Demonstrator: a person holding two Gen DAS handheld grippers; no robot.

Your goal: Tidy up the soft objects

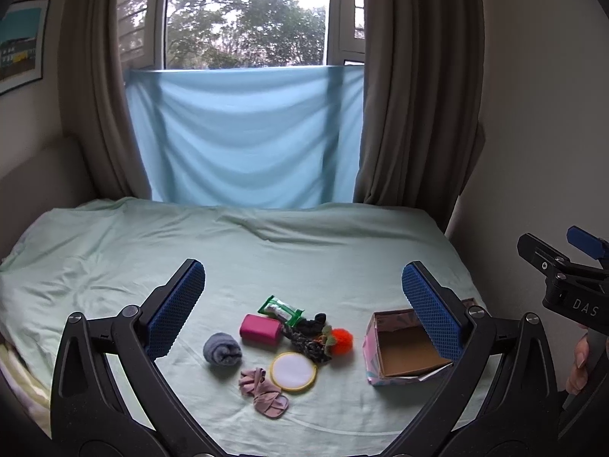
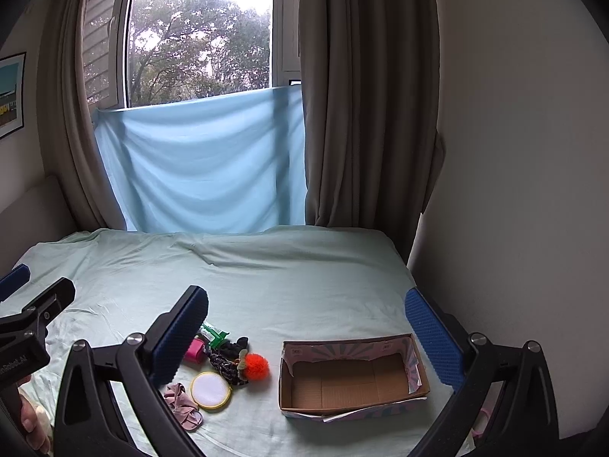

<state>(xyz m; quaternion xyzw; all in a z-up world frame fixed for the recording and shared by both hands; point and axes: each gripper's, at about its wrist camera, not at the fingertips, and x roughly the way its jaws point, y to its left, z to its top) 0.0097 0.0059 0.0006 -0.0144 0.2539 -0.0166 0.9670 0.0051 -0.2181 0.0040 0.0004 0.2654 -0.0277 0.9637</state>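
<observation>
On the pale green bed sheet (image 1: pixel 266 251) lies a cluster of soft things: a rolled grey-blue sock (image 1: pixel 222 349), a pink block (image 1: pixel 260 328), a green wipes pack (image 1: pixel 281 307), a black scrunchie (image 1: pixel 313 323), a braided rope toy (image 1: pixel 308 344), an orange pompom (image 1: pixel 341 340), a round white pad with a yellow rim (image 1: pixel 293 371) and a dusty-pink fabric piece (image 1: pixel 264 392). An open, empty cardboard box (image 2: pixel 350 377) sits to their right. My left gripper (image 1: pixel 302 308) hangs open above the cluster. My right gripper (image 2: pixel 304 337) hangs open above the box and holds nothing.
A blue cloth (image 1: pixel 247 133) hangs under the window (image 1: pixel 243 15) between brown curtains (image 2: pixel 361 95). The wall (image 2: pixel 514 152) runs close along the bed's right side. The bed's far half is bare sheet. A hand (image 1: pixel 578 361) grips the right tool's handle.
</observation>
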